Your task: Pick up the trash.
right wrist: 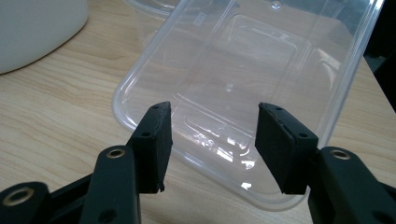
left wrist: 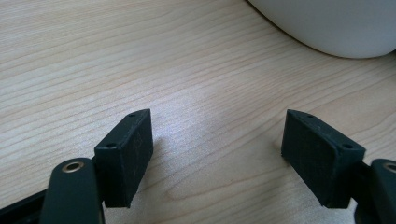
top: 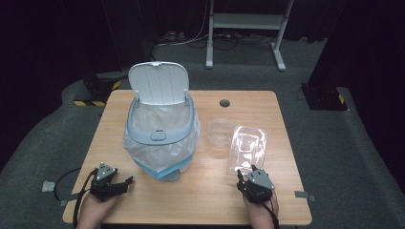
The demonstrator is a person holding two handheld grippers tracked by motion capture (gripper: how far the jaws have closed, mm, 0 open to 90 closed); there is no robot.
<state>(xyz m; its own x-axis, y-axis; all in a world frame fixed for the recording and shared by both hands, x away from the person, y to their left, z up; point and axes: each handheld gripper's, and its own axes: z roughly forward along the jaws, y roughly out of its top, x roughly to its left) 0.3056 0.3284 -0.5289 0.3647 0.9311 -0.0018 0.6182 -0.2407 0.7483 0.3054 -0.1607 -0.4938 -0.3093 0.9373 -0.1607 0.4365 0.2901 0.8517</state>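
Clear plastic container (top: pixel 248 148) lying on the wooden surface (top: pixel 200 200), just ahead of the right hand-held gripper (top: pixel 251 175).
Its long axis runs away from the person, near end toward the right hand-held gripper, whose jaws stand apart at that rim without pressing on it. Embossed marks on its base are too faint to read. A round clear bowl (top: pixel 220 131) sits beside it, by the lined bin (top: pixel 161 131) with its lid up. The left hand-held gripper (top: pixel 125 183) rests with jaws apart over bare wood.
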